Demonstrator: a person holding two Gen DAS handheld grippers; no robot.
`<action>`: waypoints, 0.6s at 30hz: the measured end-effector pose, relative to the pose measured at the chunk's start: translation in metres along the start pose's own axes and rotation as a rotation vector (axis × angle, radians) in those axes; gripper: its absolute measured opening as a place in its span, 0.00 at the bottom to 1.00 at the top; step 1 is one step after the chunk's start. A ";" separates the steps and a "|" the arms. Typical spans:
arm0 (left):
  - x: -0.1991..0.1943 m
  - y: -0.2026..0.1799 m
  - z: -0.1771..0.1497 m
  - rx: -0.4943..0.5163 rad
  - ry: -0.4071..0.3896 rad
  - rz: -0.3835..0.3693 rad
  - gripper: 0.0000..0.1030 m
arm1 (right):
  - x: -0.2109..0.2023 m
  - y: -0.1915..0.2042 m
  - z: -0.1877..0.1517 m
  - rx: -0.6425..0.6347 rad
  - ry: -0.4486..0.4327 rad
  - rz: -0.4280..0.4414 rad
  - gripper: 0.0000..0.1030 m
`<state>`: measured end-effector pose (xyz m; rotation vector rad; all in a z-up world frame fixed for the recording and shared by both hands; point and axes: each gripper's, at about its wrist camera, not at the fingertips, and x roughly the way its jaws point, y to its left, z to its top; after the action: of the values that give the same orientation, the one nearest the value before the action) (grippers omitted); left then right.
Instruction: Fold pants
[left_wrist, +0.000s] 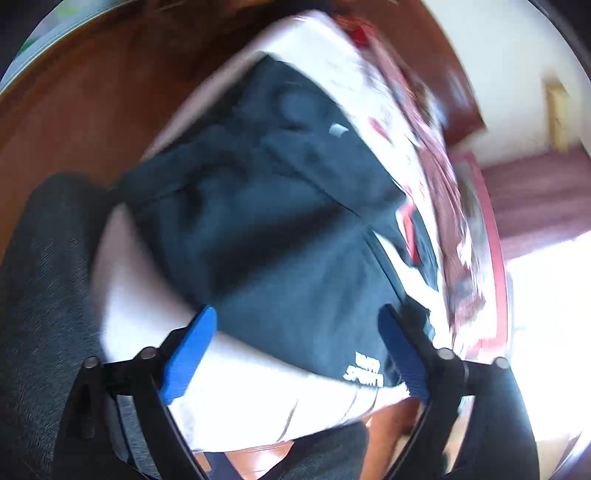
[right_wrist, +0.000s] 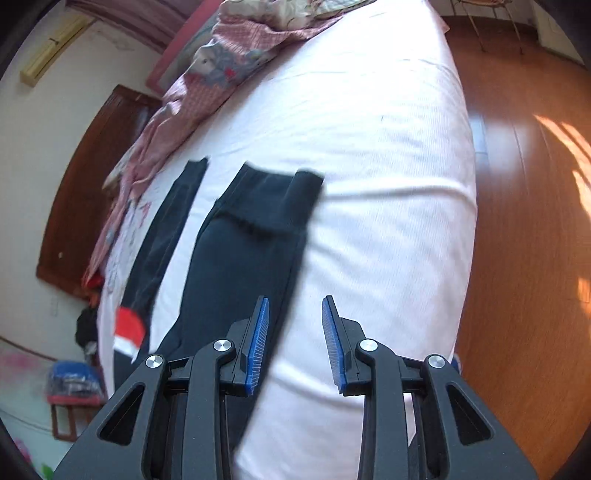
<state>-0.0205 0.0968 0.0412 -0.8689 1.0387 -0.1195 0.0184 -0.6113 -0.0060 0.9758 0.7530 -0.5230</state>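
Our left tool (left_wrist: 297, 349) and right tool (right_wrist: 295, 343) hang wide above limp pants (right_wrist: 236, 266) on the bed (right_wrist: 388, 184); we judge the hems easiest to pinch.

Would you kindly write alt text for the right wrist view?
The open right gripper hovers over dark pants spread on a white bed, holding nothing. Crumpled pink bedding lies at the far end, and wooden floor shows to the right.
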 end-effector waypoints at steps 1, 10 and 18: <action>0.003 -0.014 -0.001 0.054 0.004 -0.006 0.95 | 0.008 0.000 0.008 0.018 0.003 -0.015 0.29; 0.032 -0.090 -0.038 0.403 0.084 0.070 0.98 | 0.043 0.053 0.015 -0.318 -0.043 -0.167 0.11; 0.038 -0.072 -0.030 0.327 0.067 0.127 0.98 | -0.032 0.060 0.024 -0.434 -0.251 -0.245 0.08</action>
<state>-0.0026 0.0136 0.0568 -0.5049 1.0967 -0.2060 0.0477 -0.6021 0.0590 0.4079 0.7225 -0.6475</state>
